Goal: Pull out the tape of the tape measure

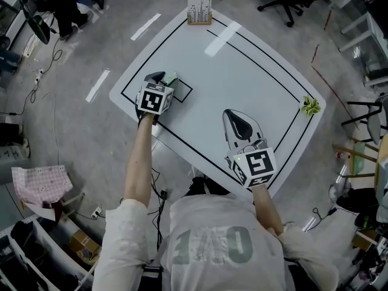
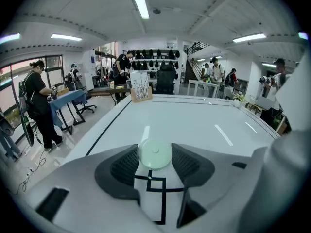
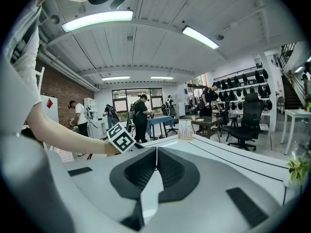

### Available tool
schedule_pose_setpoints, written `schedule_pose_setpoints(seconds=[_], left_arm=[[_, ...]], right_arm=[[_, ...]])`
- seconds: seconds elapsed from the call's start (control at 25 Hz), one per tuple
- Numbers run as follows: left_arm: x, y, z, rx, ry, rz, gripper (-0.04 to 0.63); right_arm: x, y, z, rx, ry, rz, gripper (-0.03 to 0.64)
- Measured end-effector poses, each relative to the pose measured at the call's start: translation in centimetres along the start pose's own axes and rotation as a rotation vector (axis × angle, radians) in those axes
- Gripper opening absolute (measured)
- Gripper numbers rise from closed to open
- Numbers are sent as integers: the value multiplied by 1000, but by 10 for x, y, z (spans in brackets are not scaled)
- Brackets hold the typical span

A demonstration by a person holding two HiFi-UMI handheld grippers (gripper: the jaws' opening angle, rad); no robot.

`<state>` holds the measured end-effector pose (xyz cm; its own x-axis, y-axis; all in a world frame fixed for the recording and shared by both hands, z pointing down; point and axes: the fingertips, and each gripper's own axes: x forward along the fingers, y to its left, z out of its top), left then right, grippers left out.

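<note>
A round pale green tape measure (image 2: 155,155) lies on the white table (image 2: 194,120), and its case fills the gap between my left gripper's (image 2: 155,148) dark ribbed pads, which touch it on both sides. In the head view the left gripper (image 1: 160,79) is at the table's left corner, with the tape measure (image 1: 172,77) showing just past its tip, beside a small black-outlined square (image 1: 182,92). No tape is drawn out. My right gripper (image 1: 236,117) hovers over the table's near edge; its jaws (image 3: 156,150) are shut with nothing between them.
A wooden stand with a printed card (image 1: 199,11) is at the table's far corner, and a small green plant (image 1: 311,105) at its right corner. A black line borders the tabletop. Office chairs, desks and people stand around the room.
</note>
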<state>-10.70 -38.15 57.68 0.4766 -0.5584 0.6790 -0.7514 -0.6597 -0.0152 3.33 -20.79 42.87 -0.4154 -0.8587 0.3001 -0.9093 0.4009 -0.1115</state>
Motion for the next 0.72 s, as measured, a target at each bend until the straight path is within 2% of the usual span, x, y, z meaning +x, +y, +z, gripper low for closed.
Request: schedule_pose_setpoints(seconds=[0.28, 0.44, 0.72], left_arm=[[-46, -11, 56, 23, -173, 56, 232], [-85, -17, 83, 40, -271, 115, 232], [-166, -49, 102, 43, -431, 219, 232]], right_arm=[[-11, 6, 11, -17, -39, -8, 29], [-18, 13, 21, -35, -71, -3, 30], [-36, 30, 35, -87, -125, 17, 29]])
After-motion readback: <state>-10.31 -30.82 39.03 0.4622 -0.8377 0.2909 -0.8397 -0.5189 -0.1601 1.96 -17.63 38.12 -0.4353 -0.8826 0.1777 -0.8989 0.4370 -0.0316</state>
